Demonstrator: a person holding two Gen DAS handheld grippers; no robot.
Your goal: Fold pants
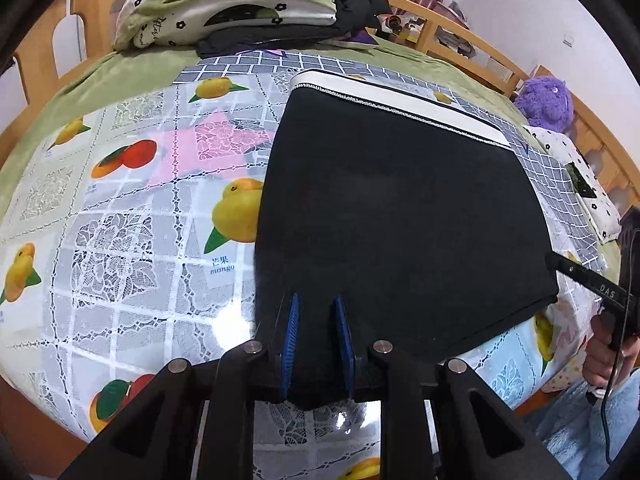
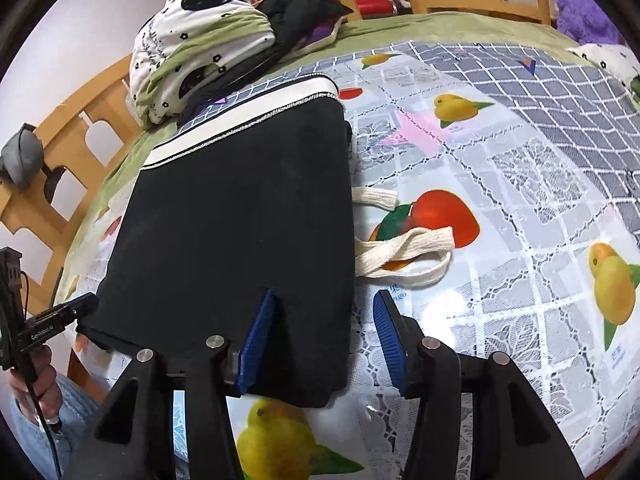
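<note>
You're working over a bed covered with a fruit-print plastic cloth (image 1: 120,216). The pants (image 1: 400,220) are lying on it folded into a black rectangle, with the white waistband (image 1: 400,98) at the far edge, toward 12 o'clock.

Your left gripper (image 1: 316,334) is sitting at the near edge of the pants, at 6 o'clock in its own view. Its blue pads (image 1: 291,332) are standing only a narrow gap apart, with black fabric showing between them. You can't tell from this view whether the pads are pinching that edge or just hanging over it.

Your right gripper (image 2: 326,340) is at the near right corner of the pants, at 6 o'clock in its view. Its jaws are standing clearly apart. The left pad (image 2: 258,340) is over the black fabric, and the right pad (image 2: 390,340) is over the bare cloth past the pants' side edge. Nothing is being squeezed there.

A cream drawstring (image 2: 404,252) is trailing out of the pants' right side, looping over the cloth toward 3 o'clock in the right view.

At 11 o'clock, a folded green and white quilt (image 2: 192,56) and dark clothes (image 2: 304,0) are piled by the wooden bed frame (image 2: 80,132). A purple plush toy (image 1: 546,100) is sitting at 2 o'clock in the left view.
</note>
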